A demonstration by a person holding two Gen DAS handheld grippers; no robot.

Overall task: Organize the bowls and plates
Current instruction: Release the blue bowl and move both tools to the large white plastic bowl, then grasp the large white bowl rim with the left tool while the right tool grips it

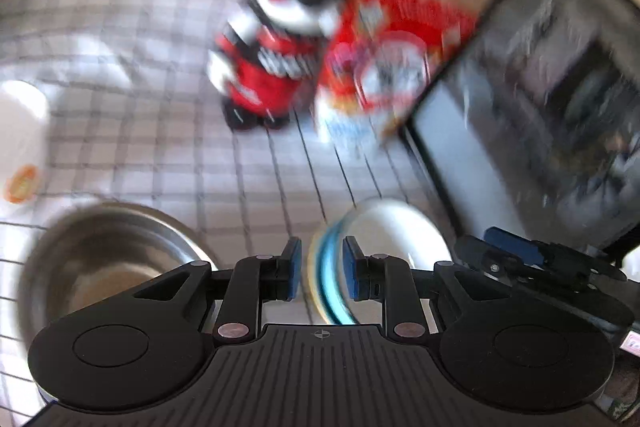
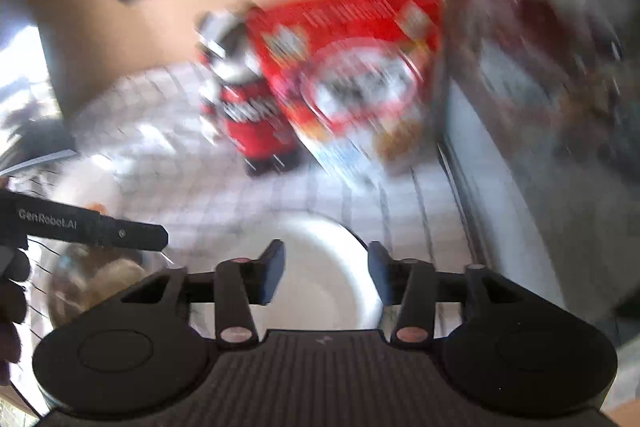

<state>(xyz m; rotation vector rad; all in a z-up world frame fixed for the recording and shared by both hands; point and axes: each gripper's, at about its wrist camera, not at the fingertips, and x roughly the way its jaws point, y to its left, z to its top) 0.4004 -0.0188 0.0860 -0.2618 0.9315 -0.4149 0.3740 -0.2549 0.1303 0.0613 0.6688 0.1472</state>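
Left tool narrowly parted, right tool wide apart, both level.

Motion blur smears both views: the red and white toy robot and the red box beside it show no readable lettering. The dark appliance at the right is streaked, its contents unreadable, and its far side runs off the frame. At the left edge a white cup is cut off, and the steel bowl at lower left is partly hidden behind the gripper body.
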